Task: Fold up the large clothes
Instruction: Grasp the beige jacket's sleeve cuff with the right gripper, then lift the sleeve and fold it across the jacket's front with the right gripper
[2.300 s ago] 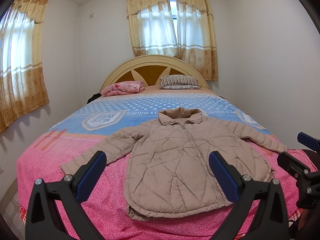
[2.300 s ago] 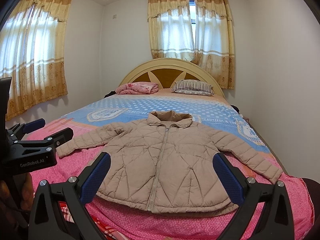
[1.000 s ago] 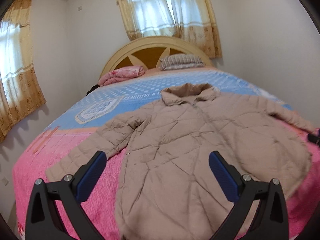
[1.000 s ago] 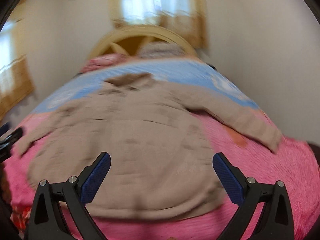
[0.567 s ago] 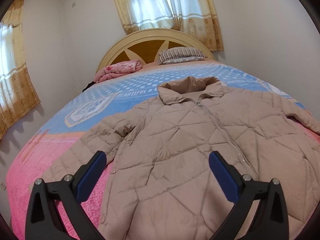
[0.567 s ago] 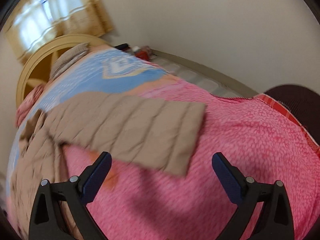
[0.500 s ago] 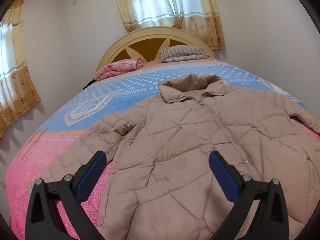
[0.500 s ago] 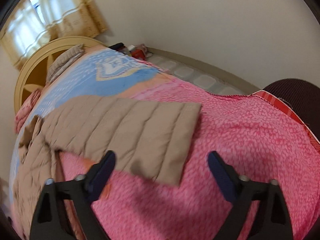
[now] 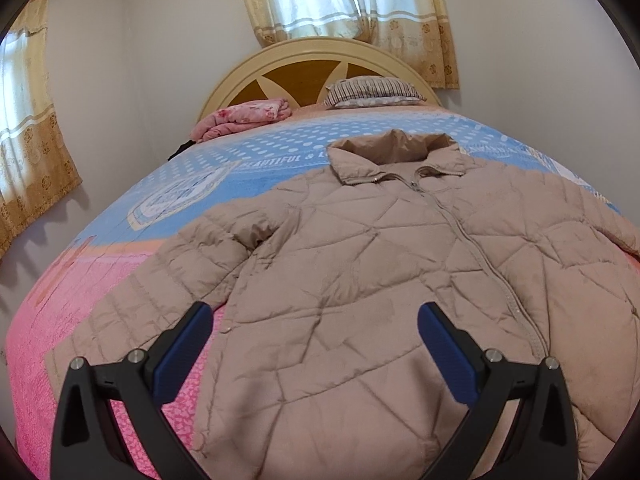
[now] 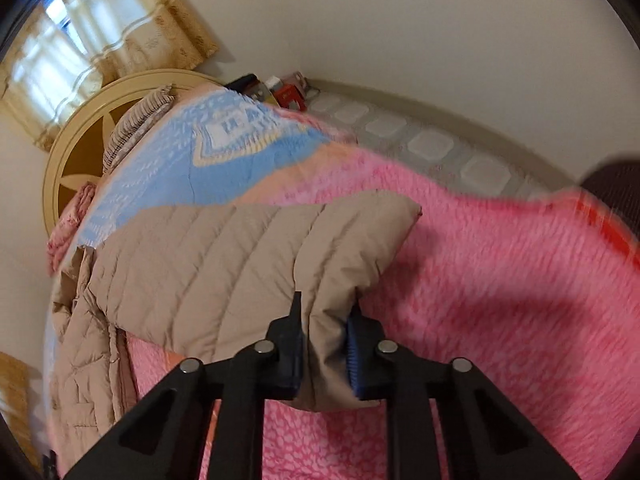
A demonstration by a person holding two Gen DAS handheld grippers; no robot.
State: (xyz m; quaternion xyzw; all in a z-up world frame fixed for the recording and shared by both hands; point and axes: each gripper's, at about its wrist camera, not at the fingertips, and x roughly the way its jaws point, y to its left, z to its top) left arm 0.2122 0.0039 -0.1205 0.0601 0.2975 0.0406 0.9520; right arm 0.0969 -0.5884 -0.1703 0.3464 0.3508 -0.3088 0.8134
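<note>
- 2 grippers are at work over the bed (image 9: 52, 312), where the tan quilted jacket (image 9: 360, 272) lies face up, zipped, collar toward the headboard (image 9: 304, 68) and hem toward the foot.
- Right gripper (image 10: 323, 344): its jaws are closed on the cuff end of the jacket's sleeve (image 10: 240, 264), fabric bunched between the blue pads, and the cuff looks raised off the pink bedspread (image 10: 500, 300).
- From those jaws the sleeve runs away to the left, its long axis pointing at the jacket's body; I'd judge the coming move turns on this, carrying the cuff along that line and across the chest.
- Left gripper (image 9: 314, 344): jaws wide open, holding nothing, hovering above the lower front of the jacket, pointed up the bed toward the collar (image 9: 394, 152).
- The other sleeve (image 9: 160, 292) stretches out to the left of the open jaws, close beside the left pad, so the left hand is the nearer one for it.
- Motion blur in the right wrist view keeps me from telling how high the cuff sits.
- 1 striped pillow (image 9: 372, 88) and a pink blanket (image 9: 240, 118) sit by the headboard, well apart from the jacket.
</note>
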